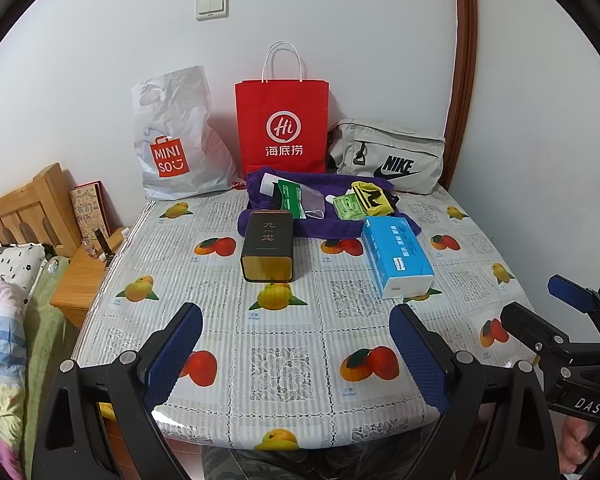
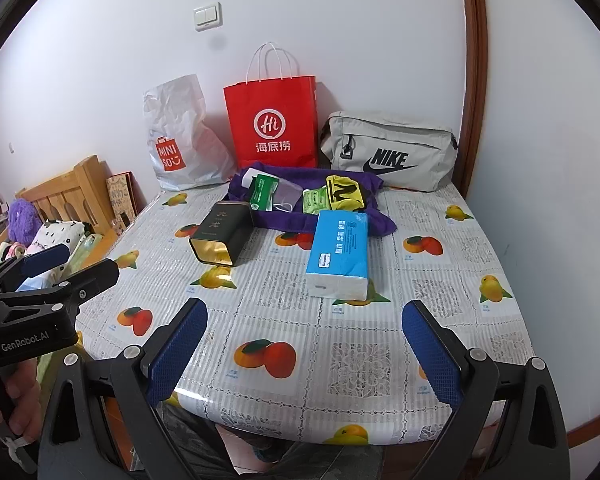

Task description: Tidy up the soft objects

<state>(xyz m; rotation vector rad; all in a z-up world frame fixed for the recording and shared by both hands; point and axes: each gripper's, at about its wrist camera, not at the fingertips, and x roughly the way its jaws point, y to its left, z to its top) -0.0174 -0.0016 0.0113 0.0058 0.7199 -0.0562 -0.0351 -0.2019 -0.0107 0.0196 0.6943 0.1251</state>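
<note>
Both hand-held grippers, left [image 1: 296, 356] and right [image 2: 306, 354], spread; three bags [image 1: 282, 124] behind.

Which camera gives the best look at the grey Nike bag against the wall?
The right wrist view: the Nike bag shows whole there, with logo, zip and top edge clear. In the left wrist view the bag is also visible, but the red paper bag covers its left end and the yellow item in front hides part of its lower edge.

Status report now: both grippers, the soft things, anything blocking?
Left gripper open, right gripper open, both empty. Tissue pack and purple cloth untouched. Dark tin beside them, path free.
</note>
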